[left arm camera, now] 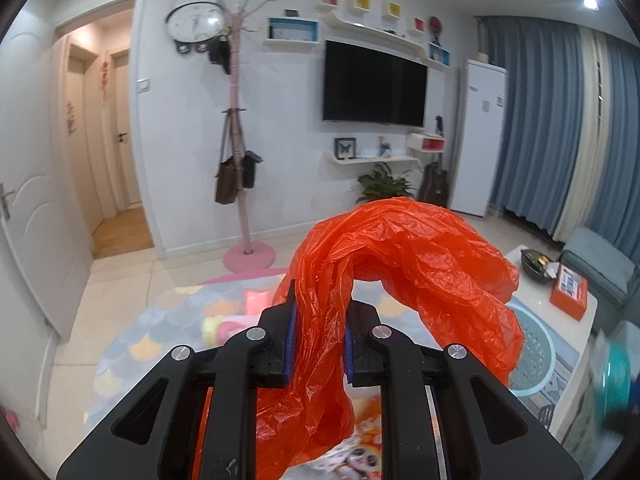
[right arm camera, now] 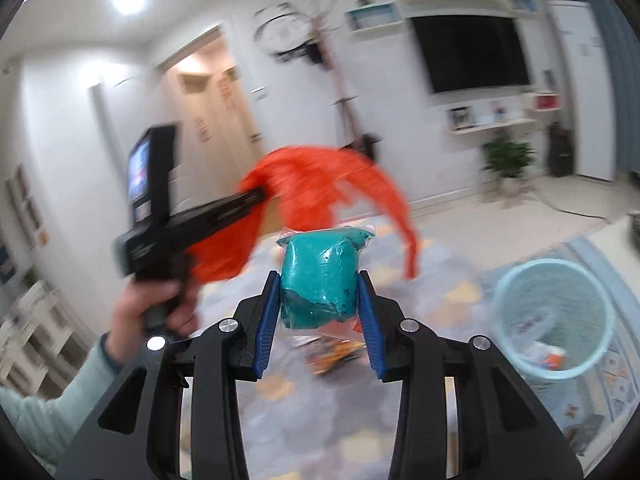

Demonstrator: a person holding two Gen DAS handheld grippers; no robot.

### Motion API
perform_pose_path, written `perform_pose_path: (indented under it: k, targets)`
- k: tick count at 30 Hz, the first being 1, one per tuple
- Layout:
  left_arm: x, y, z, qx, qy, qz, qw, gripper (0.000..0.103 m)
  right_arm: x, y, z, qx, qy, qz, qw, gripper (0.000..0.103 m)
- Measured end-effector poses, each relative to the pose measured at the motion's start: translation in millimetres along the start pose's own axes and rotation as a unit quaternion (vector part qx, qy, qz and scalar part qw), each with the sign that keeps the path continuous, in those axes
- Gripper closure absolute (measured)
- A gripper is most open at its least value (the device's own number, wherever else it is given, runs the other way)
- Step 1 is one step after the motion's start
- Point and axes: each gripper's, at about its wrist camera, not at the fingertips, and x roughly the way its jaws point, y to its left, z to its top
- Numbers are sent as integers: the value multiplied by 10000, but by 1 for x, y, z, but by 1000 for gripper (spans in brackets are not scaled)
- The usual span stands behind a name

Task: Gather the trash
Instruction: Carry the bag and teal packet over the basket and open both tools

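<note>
The left claw [left arm camera: 320, 336] is clamped on a bunched neck of an orange plastic bag [left arm camera: 404, 264], whose crinkled film billows up and arches over to the right before hanging down, while its lower part drops between the black arms of the tool. In the right wrist view the same left claw [right arm camera: 262, 196] shows from the side, blurred, carried by a hand [right arm camera: 156, 308] in a pale green sleeve [right arm camera: 52, 404], the orange plastic bag [right arm camera: 320, 184] streaming from its tip. The right claw [right arm camera: 320, 300] grips a teal packet in clear wrap [right arm camera: 320, 276], its blue pads [right arm camera: 269, 320] pressing the packet on both sides, with the sealed top edge sticking up above them. Below both claws lies a pastel scale-patterned rug [left arm camera: 160, 320], and some printed wrappers [right arm camera: 336, 354] lie on it, too blurred to read. A light blue wastebasket [right arm camera: 556, 320] stands on the floor to the right, with a few scraps inside; the left view shows it [left arm camera: 536, 356] just beside a white desk [left arm camera: 532, 300] carrying an orange box [left arm camera: 570, 290] and a dark bowl [left arm camera: 536, 266]. On the far wall hang a television [left arm camera: 374, 84] and a round clock [left arm camera: 196, 20], with a pink coat stand [left arm camera: 240, 140] between them.
</note>
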Motion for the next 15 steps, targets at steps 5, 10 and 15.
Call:
perform_pose_path:
  k: [5,10,15]
  targets:
    - [24,-48,6,348,108,-238,9991,87,-8,-73,8,559,-197,-993,9933,68]
    - [64,-97,7,499,383,-602,9962,86,-11,-140,3,1061,-141,-1723,9792,68]
    - [103,-152,-2,776,641,-817,9916,86,2,-193,-13,1507,97,-2225,9632,68]
